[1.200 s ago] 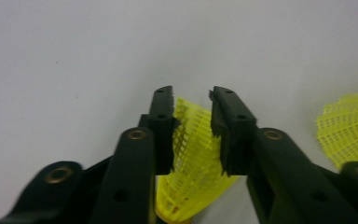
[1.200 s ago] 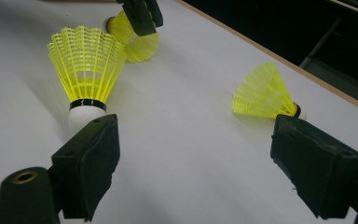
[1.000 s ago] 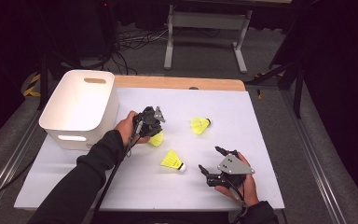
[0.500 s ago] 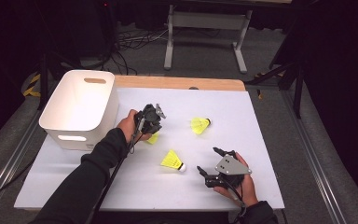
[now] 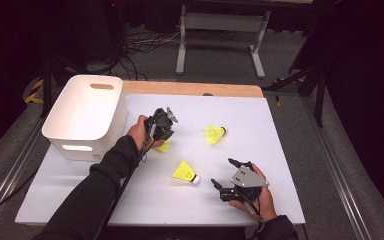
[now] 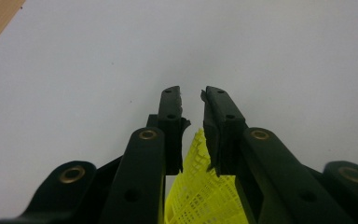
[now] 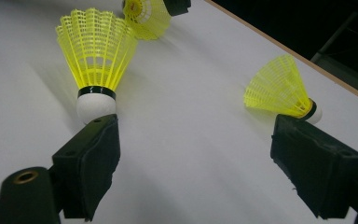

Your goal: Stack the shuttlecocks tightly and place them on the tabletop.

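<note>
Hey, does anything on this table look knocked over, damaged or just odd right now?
Nothing looks damaged or spilled. Two yellow shuttlecocks lie on their sides on the white table: one near the middle, one farther back. A third shuttlecock sits pinched by its mesh skirt in the left gripper. The white bin stands upright.

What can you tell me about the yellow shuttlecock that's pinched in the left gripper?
The shuttlecock has a bright yellow skirt of plastic-looking mesh. The left gripper is shut on that skirt, its black jaws pressing it from both sides. It hangs just above the white table, near the white bin. Its cork end is hidden here.
</note>
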Available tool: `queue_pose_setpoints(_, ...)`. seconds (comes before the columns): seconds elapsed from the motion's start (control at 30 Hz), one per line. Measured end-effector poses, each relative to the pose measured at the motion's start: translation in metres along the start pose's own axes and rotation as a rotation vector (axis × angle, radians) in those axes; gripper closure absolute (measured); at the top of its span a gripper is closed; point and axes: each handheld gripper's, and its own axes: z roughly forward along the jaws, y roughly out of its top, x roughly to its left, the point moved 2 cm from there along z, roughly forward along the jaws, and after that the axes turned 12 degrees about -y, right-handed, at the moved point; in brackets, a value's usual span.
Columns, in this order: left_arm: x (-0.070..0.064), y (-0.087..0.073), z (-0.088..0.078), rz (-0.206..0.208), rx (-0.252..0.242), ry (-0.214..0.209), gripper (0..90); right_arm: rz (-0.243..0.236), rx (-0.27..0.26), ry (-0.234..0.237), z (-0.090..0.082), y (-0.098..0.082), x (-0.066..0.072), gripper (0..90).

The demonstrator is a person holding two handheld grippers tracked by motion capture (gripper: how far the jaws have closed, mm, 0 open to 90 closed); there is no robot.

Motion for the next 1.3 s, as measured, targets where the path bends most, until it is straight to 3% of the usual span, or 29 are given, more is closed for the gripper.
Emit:
queue_pose_setpoints(0.37, 0.0, -0.002, -0.02, 0.003, -0.024, 0.04, 67.3, 0.001, -0.004, -0.004, 0.0, 0.0, -0.001, 16.5)
queue_pose_setpoints(0.67, -0.006, -0.002, -0.034, 0.032, -0.032, 0.035, 63.9, 0.001, -0.007, -0.008, -0.001, 0.002, 0.0, 16.3)
queue_pose_setpoints(0.87, -0.016, -0.002, -0.052, 0.07, -0.083, 0.036, 61.0, 0.007, -0.008, -0.012, -0.001, 0.001, -0.001, 16.3)
queue_pose_setpoints(0.97, -0.024, -0.005, -0.063, 0.094, -0.133, 0.033, 60.4, 0.006, -0.013, -0.014, -0.002, 0.002, -0.002, 16.3)
queue_pose_setpoints(1.1, -0.031, -0.01, -0.073, 0.128, -0.152, 0.033, 60.0, 0.007, -0.01, -0.014, -0.002, 0.002, -0.001, 16.3)
queue_pose_setpoints(1.23, -0.035, -0.018, -0.081, 0.143, -0.169, 0.041, 57.5, 0.004, -0.011, -0.019, -0.002, 0.002, -0.002, 16.3)
queue_pose_setpoints(1.3, -0.036, -0.023, -0.085, 0.143, -0.204, 0.049, 56.1, 0.006, -0.012, -0.021, -0.002, 0.002, -0.002, 16.3)
